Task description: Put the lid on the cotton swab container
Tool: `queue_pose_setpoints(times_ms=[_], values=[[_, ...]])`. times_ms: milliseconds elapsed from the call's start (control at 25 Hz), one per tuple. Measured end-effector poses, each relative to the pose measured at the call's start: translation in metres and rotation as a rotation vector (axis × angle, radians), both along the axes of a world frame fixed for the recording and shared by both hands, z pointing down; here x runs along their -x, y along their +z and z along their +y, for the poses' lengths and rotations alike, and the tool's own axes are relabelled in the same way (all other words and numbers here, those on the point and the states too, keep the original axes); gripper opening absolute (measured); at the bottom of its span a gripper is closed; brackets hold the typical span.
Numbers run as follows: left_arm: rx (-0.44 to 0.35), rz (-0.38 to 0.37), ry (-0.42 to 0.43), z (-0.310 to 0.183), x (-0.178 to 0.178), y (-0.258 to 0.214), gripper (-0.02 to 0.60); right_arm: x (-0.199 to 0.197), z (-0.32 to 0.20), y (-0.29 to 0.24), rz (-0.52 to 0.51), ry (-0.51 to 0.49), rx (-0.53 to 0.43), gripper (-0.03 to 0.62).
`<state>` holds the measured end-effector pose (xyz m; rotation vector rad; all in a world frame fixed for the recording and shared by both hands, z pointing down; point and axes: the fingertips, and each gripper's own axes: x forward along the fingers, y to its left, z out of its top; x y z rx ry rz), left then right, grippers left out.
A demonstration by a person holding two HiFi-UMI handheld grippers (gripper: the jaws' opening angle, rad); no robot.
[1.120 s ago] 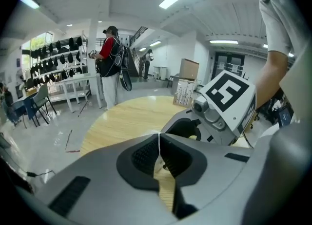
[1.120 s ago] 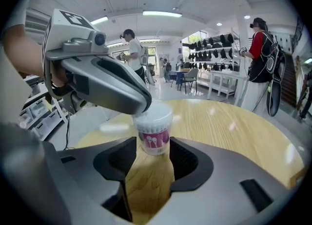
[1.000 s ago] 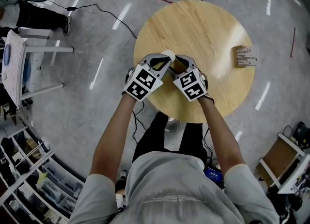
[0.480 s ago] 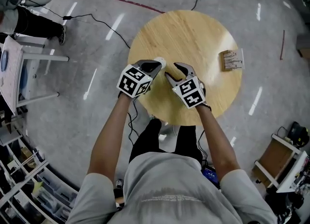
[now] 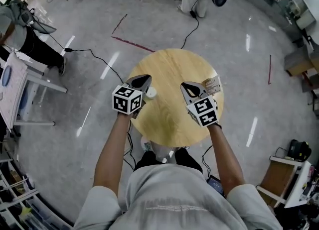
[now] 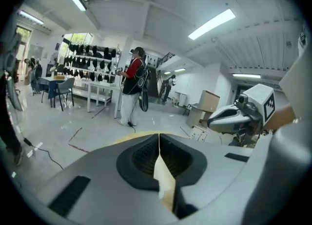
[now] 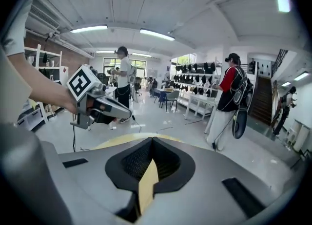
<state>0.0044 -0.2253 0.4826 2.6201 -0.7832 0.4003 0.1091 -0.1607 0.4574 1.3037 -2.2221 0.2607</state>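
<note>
A small white round cotton swab container (image 5: 150, 93) stands on the round wooden table (image 5: 169, 69), just right of my left gripper (image 5: 143, 80). My left gripper is raised over the table's left edge, shut, with nothing between its jaws in the left gripper view (image 6: 159, 139). My right gripper (image 5: 190, 87) hovers over the table's right side, well apart from the container. Its jaws are shut and empty in the right gripper view (image 7: 151, 145). I cannot make out the lid as a separate piece.
A small tan printed box (image 5: 212, 85) lies at the table's right edge beside my right gripper. Cables run over the grey floor (image 5: 94, 55). A person (image 6: 132, 80) stands beyond the table, and shelves and white tables line the room's sides.
Both grippers have drawn apart and away from the table's middle, leaving the white container beside the left one. The right gripper's jaws have shut. The head view now takes in more of the room.
</note>
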Motion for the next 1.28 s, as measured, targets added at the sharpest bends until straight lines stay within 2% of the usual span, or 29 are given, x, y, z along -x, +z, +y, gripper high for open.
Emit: queue_pose_setpoints(times_ms=[160, 280, 400, 680, 840, 1040, 1200, 1280], values=[[-0.167, -0.029, 0.026, 0.012, -0.004, -0.064, 0.020, -0.016, 0.001, -0.066, -0.003, 0.004, -0.085, 0.028], [-0.260, 0.009, 0.023, 0.017, 0.005, -0.119, 0.020, -0.032, 0.005, -0.109, 0.042, -0.007, -0.157, 0.028], [-0.357, -0.008, 0.007, 0.020, 0.010, -0.166, 0.020, -0.046, 0.009, -0.154, 0.062, -0.006, -0.238, 0.028], [-0.584, -0.040, 0.057, 0.038, 0.006, -0.256, 0.020, -0.046, 0.016, -0.247, 0.064, 0.012, -0.422, 0.028], [-0.653, -0.042, 0.057, 0.044, 0.000, -0.285, 0.020, -0.042, 0.022, -0.278, 0.088, 0.002, -0.499, 0.028], [-0.682, -0.043, 0.036, 0.047, -0.008, -0.293, 0.020, -0.046, 0.030, -0.290, 0.094, -0.001, -0.532, 0.028], [-0.713, -0.081, 0.051, 0.053, -0.009, -0.297, 0.020, -0.048, 0.032, -0.291, 0.101, 0.003, -0.539, 0.028], [-0.724, -0.071, 0.056, 0.056, -0.007, -0.303, 0.020, -0.045, 0.034, -0.295, 0.099, 0.003, -0.550, 0.028]])
